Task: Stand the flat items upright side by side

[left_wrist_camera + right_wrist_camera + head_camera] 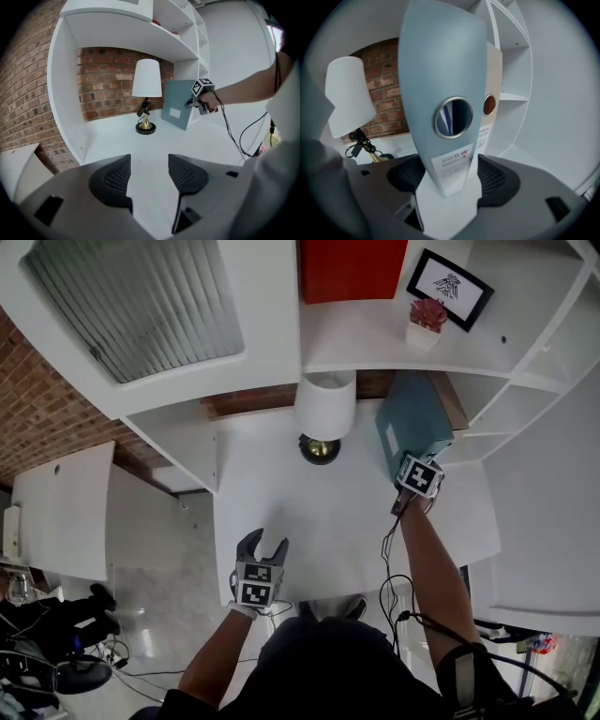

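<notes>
A blue-grey binder point(412, 423) stands upright at the back right of the white desk point(309, 521), beside the shelf unit. A tan binder point(454, 404) stands right behind it, side by side. My right gripper point(415, 463) is at the blue binder's spine point(440, 70). The spine's lower end sits between the jaws, and a thin gap shows beside the pads point(497, 180), so the gripper is open around it. The tan binder point(491, 93) shows just right of the spine. My left gripper point(262, 542) hovers open over the desk's front, nothing between its fingers point(112, 180).
A lamp point(323, 409) with a white shade and brass base stands at the back middle, left of the binders. Shelves above carry a red box point(352, 268), a framed picture point(450, 287) and a small potted plant point(427, 320). Brick wall behind the desk.
</notes>
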Demonstrator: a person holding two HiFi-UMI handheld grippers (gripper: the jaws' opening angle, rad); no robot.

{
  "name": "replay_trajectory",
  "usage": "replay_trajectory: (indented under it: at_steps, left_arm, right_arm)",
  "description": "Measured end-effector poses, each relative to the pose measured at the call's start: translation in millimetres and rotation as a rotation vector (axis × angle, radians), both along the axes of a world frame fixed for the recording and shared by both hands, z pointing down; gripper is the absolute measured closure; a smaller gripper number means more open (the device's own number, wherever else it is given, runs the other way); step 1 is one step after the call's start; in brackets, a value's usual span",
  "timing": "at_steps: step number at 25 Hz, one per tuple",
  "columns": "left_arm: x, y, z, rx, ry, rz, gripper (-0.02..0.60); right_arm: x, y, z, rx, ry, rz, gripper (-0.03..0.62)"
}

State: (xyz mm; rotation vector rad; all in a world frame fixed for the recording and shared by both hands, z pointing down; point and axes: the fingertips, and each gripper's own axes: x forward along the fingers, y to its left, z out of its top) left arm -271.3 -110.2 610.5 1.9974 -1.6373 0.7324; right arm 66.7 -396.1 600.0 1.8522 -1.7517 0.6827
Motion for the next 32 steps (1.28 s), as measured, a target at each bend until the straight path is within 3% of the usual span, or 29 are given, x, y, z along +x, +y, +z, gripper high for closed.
replay_trajectory:
  at_steps: [7,16,21,27,30,32]
  left_arm:
    - [-7,4,2,-0.006,0.020,-0.023,0.334]
    - [-12,8,2,-0.017,0.027,-0.030,0.337]
    - [12,-6,3,-0.008,0.053,0.028,0.341]
    - [58,-29,-12,0.041,0.114,0.120,0.344]
    - [81,-34,-25,0.072,0.147,0.170,0.348]
    - [96,-35,-33,0.092,0.172,0.202,0.352]
  right_arm:
    - [3,-16,3,-0.023,-0.031,0.043,0.161]
    - [-3,-15,-2,-0.012,0.005,-0.014,0.151]
    - [-4,18,-15,0.020,-0.006,-0.102,0.155]
    - [7,80,-38,0.069,-0.124,-0.155,0.282]
    - [9,121,-49,0.114,-0.175,-0.191,0.403]
    - [9,152,-53,0.134,-0.226,-0.197,0.441]
